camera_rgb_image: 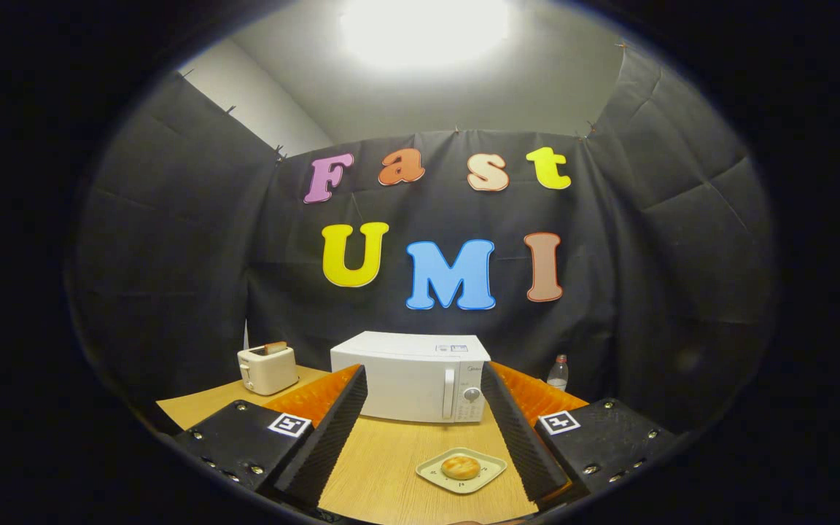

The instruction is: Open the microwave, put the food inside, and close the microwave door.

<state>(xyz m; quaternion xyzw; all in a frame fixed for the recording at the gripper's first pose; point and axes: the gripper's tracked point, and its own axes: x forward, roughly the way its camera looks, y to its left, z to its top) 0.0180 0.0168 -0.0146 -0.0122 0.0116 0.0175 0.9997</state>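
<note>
While the claw (424, 437) hangs wide open and empty above the bench (383, 467), the shut microwave (411, 379) stands far beyond; approach its handle (449, 392) squarely, clearing the bun (461, 467) on its plate (434, 475) nearby.

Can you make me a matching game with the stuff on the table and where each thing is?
Things:
1. round golden bun
2. white box-shaped microwave
3. small cream toaster
4. clear plastic bottle

Places:
A. right of the microwave, by the black cloth wall
B. on the pale square plate, between the open claw's fingers
C. left of the microwave, toast sticking out
D. beyond the claw's fingers, door shut

Pairs: 1-B, 2-D, 3-C, 4-A
</note>
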